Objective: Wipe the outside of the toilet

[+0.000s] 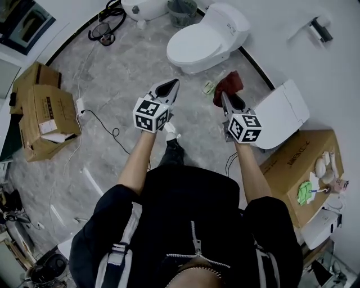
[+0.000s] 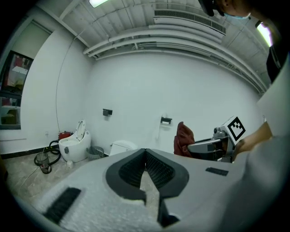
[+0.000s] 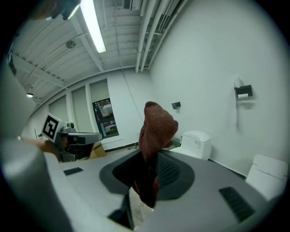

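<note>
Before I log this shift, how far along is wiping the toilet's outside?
Done: the right tool is shut on the red cloth. In hand: it holds the cloth in the air, short of the toilet. Left: seemingly all the wiping; the left tool is shut, empty.

Grey marbled floor [image 1: 121, 73], shown from above in the head view, with the things set on it.
A white toilet [image 1: 205, 42] with its lid down is seen at 1 o'clock, and a small greenish scrap [image 1: 208, 87] lies just beside its base. A second white toilet [image 1: 143, 8] and a mesh basket [image 1: 181, 12] are placed at 12 o'clock, with a black coiled hose [image 1: 106, 27] at 11. Stacked cardboard boxes [image 1: 42, 109] are found at 9 o'clock, a white power strip [image 1: 80, 106] and its black cable [image 1: 109, 128] beside them. At 3 to 4 o'clock a white toilet part [image 1: 284, 115] and a large cardboard box [image 1: 295, 163] are seen.
</note>
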`<state>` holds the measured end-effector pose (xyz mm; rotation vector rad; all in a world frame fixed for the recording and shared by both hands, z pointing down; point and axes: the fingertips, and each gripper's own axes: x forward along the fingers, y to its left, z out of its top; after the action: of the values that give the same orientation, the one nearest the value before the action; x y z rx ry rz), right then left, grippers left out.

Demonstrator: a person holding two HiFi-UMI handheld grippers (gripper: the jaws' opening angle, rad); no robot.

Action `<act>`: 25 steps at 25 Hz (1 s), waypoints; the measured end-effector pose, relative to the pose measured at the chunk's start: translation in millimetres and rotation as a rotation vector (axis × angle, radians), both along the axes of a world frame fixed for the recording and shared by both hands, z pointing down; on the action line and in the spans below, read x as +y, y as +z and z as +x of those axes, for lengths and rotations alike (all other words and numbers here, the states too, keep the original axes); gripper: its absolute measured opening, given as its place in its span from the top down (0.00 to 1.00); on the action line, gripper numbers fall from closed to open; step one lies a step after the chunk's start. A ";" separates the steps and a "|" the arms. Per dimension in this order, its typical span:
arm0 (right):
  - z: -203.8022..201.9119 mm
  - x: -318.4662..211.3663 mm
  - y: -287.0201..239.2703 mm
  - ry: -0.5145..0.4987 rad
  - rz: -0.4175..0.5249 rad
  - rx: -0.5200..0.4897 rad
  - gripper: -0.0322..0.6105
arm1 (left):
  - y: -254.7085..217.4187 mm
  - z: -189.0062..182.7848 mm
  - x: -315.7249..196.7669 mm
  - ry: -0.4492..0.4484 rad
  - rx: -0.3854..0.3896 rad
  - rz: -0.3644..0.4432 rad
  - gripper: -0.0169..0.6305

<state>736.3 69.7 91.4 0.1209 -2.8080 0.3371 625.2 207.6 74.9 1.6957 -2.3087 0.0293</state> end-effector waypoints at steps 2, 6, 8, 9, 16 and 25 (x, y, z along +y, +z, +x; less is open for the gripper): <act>-27.1 -5.1 5.9 0.028 -0.006 0.020 0.81 | 5.5 -29.0 -5.0 0.028 0.005 -0.013 0.98; -73.9 -15.6 16.7 0.073 -0.011 0.049 0.81 | 18.7 -77.2 -18.2 0.085 0.030 -0.034 0.98; -93.2 -22.0 21.6 0.092 -0.016 0.056 0.81 | 25.0 -96.5 -28.4 0.112 0.035 -0.043 0.98; -101.0 -25.5 24.4 0.103 -0.020 0.059 0.81 | 28.5 -104.3 -34.5 0.126 0.039 -0.047 0.98; -142.8 -67.1 55.8 0.175 -0.049 0.090 0.81 | 51.8 -144.2 -99.1 0.228 0.061 -0.066 0.98; -188.4 -161.0 112.6 0.239 -0.106 0.121 0.81 | 83.2 -181.2 -213.7 0.300 0.049 -0.064 0.98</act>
<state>547.9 -91.3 204.1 0.4400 -2.6529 0.5150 444.0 -6.1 158.2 1.9696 -1.9772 0.1186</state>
